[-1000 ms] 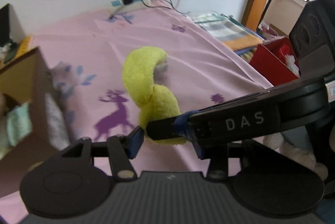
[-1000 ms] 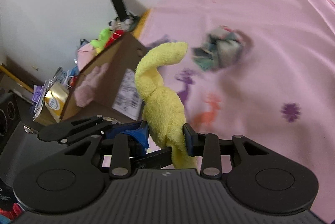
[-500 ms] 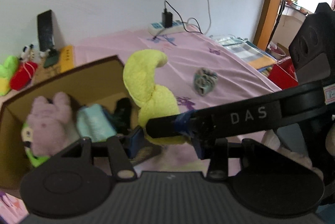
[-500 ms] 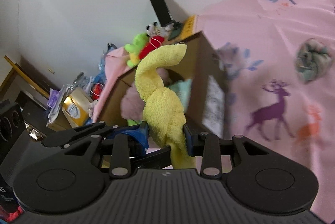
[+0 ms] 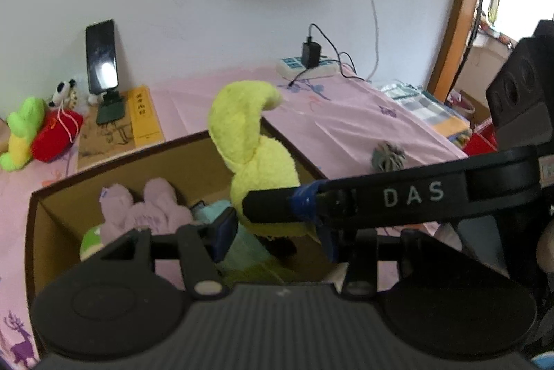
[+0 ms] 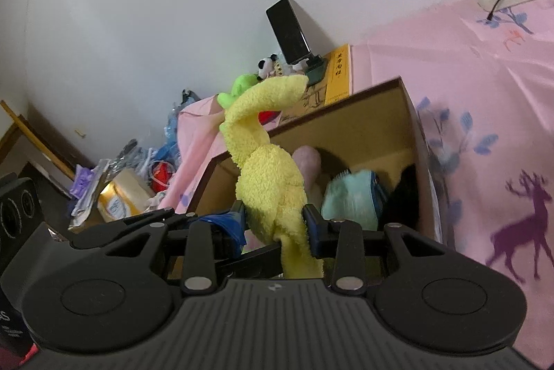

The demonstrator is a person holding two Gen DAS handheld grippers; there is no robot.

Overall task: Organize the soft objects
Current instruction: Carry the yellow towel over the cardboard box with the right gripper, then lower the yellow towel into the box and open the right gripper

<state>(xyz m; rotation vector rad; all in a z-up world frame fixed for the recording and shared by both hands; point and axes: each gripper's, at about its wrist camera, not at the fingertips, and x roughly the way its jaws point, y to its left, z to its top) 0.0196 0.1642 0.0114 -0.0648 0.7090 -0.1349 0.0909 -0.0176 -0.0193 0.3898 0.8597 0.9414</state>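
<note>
Yellow plush (image 6: 268,172) stands mid-frame above the open cardboard box (image 6: 349,114), pinched low down by the right gripper (image 6: 275,224). The left gripper (image 5: 277,224) straddles it too, jaws opening (pad contact unclear).

Both fisheye views ride just behind their own jaws, whose black housings fill the lower frame, and tilt down at close range over the open cardboard box (image 5: 114,169) (image 6: 349,114). The left view faces the wall with the phone (image 5: 101,56) at upper left. The right view sets that phone (image 6: 288,30) upper centre, and both share the box, wall and pink sheet (image 5: 349,124) (image 6: 460,58).
</note>
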